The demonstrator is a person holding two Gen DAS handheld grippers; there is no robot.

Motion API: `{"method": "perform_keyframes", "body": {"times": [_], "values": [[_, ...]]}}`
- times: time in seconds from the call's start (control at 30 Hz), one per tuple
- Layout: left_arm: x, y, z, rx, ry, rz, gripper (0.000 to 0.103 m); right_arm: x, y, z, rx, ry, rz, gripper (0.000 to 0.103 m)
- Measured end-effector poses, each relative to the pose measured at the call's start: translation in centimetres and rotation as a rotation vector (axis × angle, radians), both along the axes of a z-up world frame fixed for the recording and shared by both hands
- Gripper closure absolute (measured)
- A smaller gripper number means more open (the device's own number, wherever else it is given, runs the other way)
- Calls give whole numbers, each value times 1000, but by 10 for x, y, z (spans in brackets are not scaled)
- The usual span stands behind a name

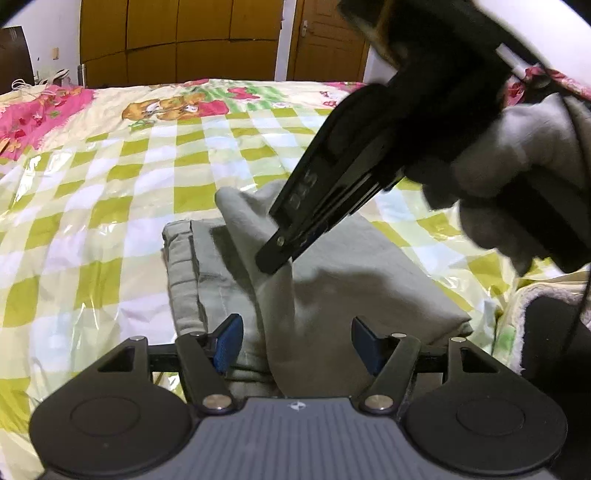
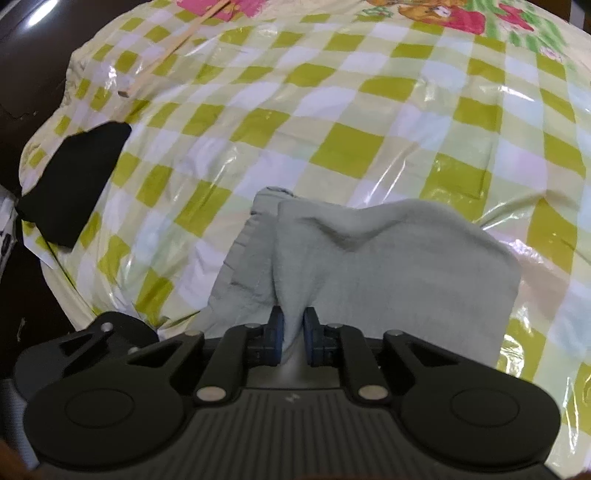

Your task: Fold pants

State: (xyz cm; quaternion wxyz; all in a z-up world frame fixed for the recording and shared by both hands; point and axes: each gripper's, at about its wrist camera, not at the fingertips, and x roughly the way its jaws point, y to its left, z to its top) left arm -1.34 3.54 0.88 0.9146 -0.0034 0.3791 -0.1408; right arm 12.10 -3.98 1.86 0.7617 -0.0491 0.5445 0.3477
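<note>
One pair of grey-green pants (image 1: 332, 295) is lying folded up on the bed, near the edge closest to the cameras. A flap of the pants is being lifted up off the pile, so the cloth is standing in a tall ridge. The waistband side, with its seams, is lying flat at the left of the pile.

The right gripper (image 2: 294, 341) is pinching that lifted flap. Its two blue pads (image 2: 277, 341) are squeezing in tight on a fold of the cloth. In the left wrist view the same gripper is coming down from the upper right, and its black tip is touching the top of the ridge. A hand (image 1: 491, 173) in a light grey glove is holding it. Part of the hand is cut off by the picture edge and looks blurry.

The left gripper (image 1: 297, 341) is sitting low at the near end of the pants. Its two fingers are spread wide apart, with the cloth ridge lying between them, and they are not squeezing anything.

The bed cover (image 1: 110, 184) is showing green, white and cream squares with pink cartoon pictures at the far end. A shiny clear plastic sheet is lying over it. One thin wooden stick (image 2: 173, 48) is lying far off on the cover. One black shape (image 2: 74, 184) is lying at the left edge, and I cannot tell what it is.

Behind the bed, wooden cupboards (image 1: 177, 33) and one wooden door (image 1: 325, 40) are standing against the wall.
</note>
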Motion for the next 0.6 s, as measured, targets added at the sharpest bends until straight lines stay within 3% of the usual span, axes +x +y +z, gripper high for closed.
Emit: {"method": "perform_keyframes", "body": {"times": [0.13,0.2,0.3,0.33,0.37,0.4,0.53,0.6], "values": [[6,-15,-4,61,-16,-41,28,6,-13,7,77,33,-42,94],[10,-20,-11,81,10,-51,40,5,-18,11,102,34,-45,95],[17,-18,-18,51,59,-34,63,4,-21,13,102,14,-58,94],[17,-16,-18,48,59,-24,74,3,-19,13,100,12,-62,88],[18,-15,-17,50,55,-14,76,4,-17,12,97,13,-60,88],[18,-15,-15,48,49,-8,76,3,-14,12,104,11,-58,86],[14,-19,-12,38,22,-31,77,-8,8,12,74,-16,1,52],[9,-25,-10,38,5,-58,77,-9,20,5,23,-19,17,52]]}}
